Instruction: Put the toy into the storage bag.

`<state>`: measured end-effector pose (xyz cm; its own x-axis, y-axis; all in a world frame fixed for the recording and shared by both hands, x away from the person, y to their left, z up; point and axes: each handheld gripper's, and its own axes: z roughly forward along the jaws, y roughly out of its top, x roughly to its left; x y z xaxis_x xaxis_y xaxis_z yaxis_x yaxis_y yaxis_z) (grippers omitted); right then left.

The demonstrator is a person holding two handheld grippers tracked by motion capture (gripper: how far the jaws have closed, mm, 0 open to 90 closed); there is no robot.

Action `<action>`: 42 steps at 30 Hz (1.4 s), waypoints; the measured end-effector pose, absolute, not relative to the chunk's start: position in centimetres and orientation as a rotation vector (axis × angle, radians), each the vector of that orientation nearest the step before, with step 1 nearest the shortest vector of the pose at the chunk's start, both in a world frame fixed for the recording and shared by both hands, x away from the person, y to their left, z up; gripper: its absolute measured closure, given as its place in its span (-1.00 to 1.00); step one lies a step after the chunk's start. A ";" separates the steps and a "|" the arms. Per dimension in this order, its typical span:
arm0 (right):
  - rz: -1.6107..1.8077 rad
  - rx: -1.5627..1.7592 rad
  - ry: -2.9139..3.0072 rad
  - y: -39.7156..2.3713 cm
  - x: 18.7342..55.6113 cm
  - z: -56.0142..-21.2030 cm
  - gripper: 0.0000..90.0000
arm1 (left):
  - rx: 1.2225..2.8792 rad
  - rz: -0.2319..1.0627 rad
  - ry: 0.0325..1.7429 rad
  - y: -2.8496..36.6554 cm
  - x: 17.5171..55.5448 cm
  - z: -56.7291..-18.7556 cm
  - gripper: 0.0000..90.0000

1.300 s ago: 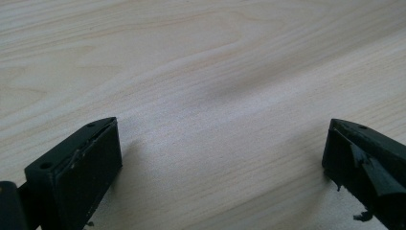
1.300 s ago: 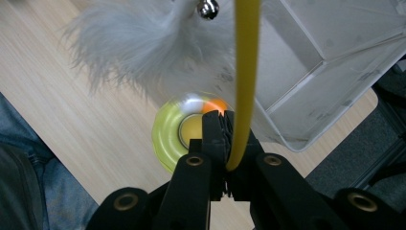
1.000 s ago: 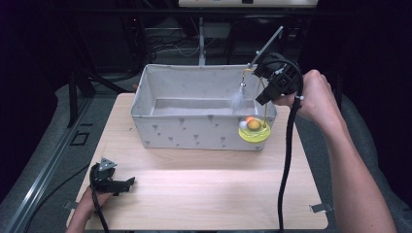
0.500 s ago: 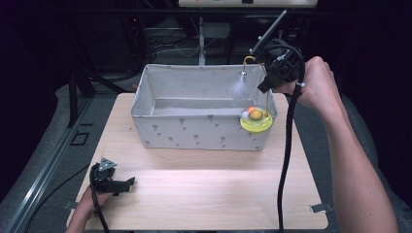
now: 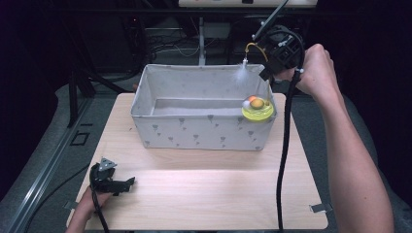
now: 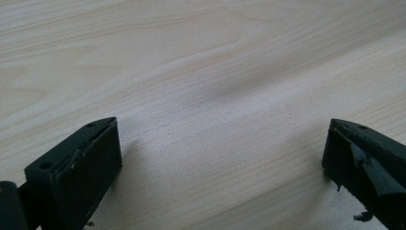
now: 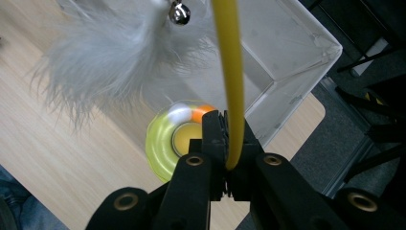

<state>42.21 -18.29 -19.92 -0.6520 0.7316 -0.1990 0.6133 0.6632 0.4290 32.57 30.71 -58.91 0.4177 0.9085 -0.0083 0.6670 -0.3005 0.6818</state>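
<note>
Lower left, the left gripper [image 5: 127, 183] rests on the wooden table [image 5: 204, 194], jaws wide apart, empty. Upper right, the right gripper [image 5: 266, 74] is clamped on a cat toy's yellow wand [image 7: 231, 81] — its disc base [image 5: 258, 108] hangs over the fabric bin's [image 5: 194, 131] corner. Lowering it inside looks next, needing rim clearance.

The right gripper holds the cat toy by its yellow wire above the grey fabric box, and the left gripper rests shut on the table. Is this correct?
Not quite: the left gripper rests open, its jaws wide apart over the bare table, as the left gripper view shows. The rest is right.
</note>
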 end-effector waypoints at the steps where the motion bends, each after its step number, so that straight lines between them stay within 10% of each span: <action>1: 0.460 1.063 2.519 -18.3 42.4 -19.9 0.96 | 2.066 0.513 1.330 30.7 32.6 -58.9 -1.00; 42: 0.500 1.215 2.437 -19.6 48.9 -23.3 0.96 | 2.070 0.512 1.325 30.8 32.6 -58.9 -1.00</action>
